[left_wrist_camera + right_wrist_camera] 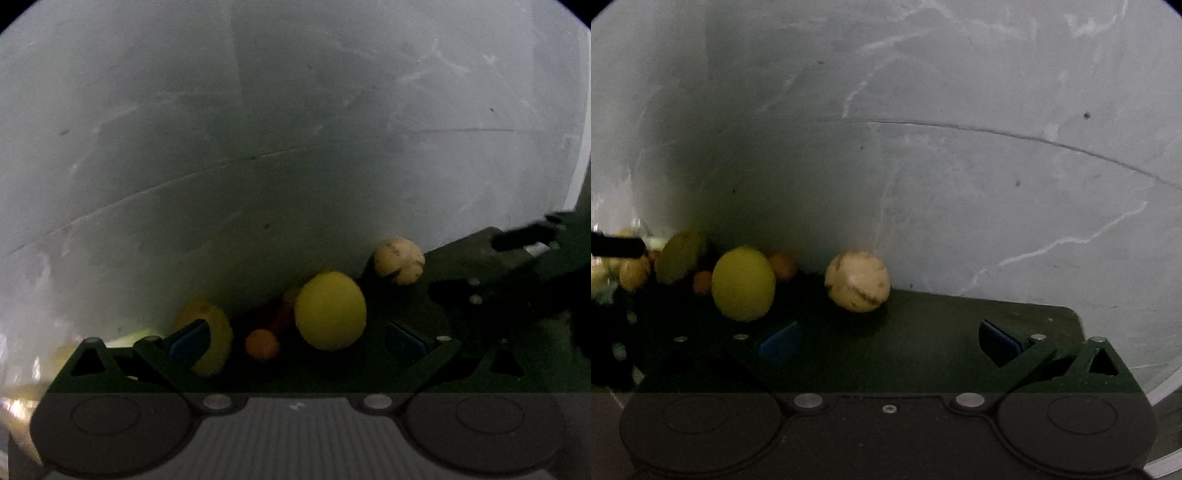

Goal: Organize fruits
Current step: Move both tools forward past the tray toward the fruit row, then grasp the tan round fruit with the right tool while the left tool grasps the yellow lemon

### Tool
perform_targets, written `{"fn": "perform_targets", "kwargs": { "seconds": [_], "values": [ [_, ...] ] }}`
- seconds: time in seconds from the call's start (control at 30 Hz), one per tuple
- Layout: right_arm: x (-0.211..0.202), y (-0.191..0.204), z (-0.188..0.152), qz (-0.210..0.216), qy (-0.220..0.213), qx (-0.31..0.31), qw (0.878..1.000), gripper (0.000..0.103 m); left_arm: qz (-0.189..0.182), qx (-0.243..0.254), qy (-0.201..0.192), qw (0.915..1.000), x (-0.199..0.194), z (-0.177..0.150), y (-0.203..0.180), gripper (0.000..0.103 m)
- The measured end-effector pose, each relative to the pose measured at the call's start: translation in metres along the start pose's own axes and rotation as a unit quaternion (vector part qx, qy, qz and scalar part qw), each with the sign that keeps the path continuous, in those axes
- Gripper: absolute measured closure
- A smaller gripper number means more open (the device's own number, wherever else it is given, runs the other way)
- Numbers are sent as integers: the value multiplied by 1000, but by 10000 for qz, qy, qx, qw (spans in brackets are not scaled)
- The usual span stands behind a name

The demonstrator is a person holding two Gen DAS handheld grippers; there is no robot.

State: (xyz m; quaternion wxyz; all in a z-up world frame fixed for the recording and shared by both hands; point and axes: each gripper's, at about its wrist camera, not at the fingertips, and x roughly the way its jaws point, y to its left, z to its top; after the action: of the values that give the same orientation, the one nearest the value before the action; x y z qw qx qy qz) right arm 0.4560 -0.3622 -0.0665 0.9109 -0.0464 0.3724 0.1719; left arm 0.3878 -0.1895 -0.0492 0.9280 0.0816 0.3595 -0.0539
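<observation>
**Both grippers spread wide before fruits along a grey wall**

Dark gripper bodies fill the bottom of both wrist views, each with two blue-padded fingers reaching forward over a dark green mat [960, 332]. The left gripper [299, 341] has its fingers spread far apart and grips nothing. Its left pad [190, 341] sits in front of a fuzzy yellow fruit [218, 343], overlapping it in the picture; whether they touch cannot be told. Between the pads and just beyond them lies a small orange fruit [262, 344], and to its right a large yellow ball [330, 311], closer to the right pad [404, 341] but apart from it. Something reddish [282, 317] lies in shadow behind these, too dim to name. Farther back and to the right, near the grey wall [295, 129], rests a pale round fruit [399, 260] with brown marks. A dark blurred shape, likely the right gripper, enters at the right edge.

The right gripper [890, 341] is likewise spread wide and empty. The pale round fruit [857, 281] lies ahead of it, between the lines of the two fingers but well beyond the tips. The yellow ball [743, 284] sits just beyond the left pad [779, 343]. Behind the ball are the small orange fruit [702, 282] and a second orange one [783, 266]; the fuzzy yellow fruit [681, 256] and another yellowish fruit [634, 273] lie farther left, blurred. The mat's rounded corner ends at right, near the wall.
</observation>
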Motion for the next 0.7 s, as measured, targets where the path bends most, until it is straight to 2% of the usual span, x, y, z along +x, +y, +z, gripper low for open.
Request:
{"fn": "perform_targets", "kwargs": {
  "seconds": [0.13,0.3,0.47,0.7],
  "values": [
    [17,-6,13,288,124,288,9991,4,-31,334,10,9994,14,3,-10,1],
    [33,-3,25,538,221,323,9978,7,-80,429,60,9990,31,7,-15,1],
    [50,-4,30,705,355,458,9958,17,-135,563,79,9983,40,9,-19,8],
    [62,-12,34,749,432,761,9933,38,-282,581,65,9979,44,11,-19,22]
  ]
}}
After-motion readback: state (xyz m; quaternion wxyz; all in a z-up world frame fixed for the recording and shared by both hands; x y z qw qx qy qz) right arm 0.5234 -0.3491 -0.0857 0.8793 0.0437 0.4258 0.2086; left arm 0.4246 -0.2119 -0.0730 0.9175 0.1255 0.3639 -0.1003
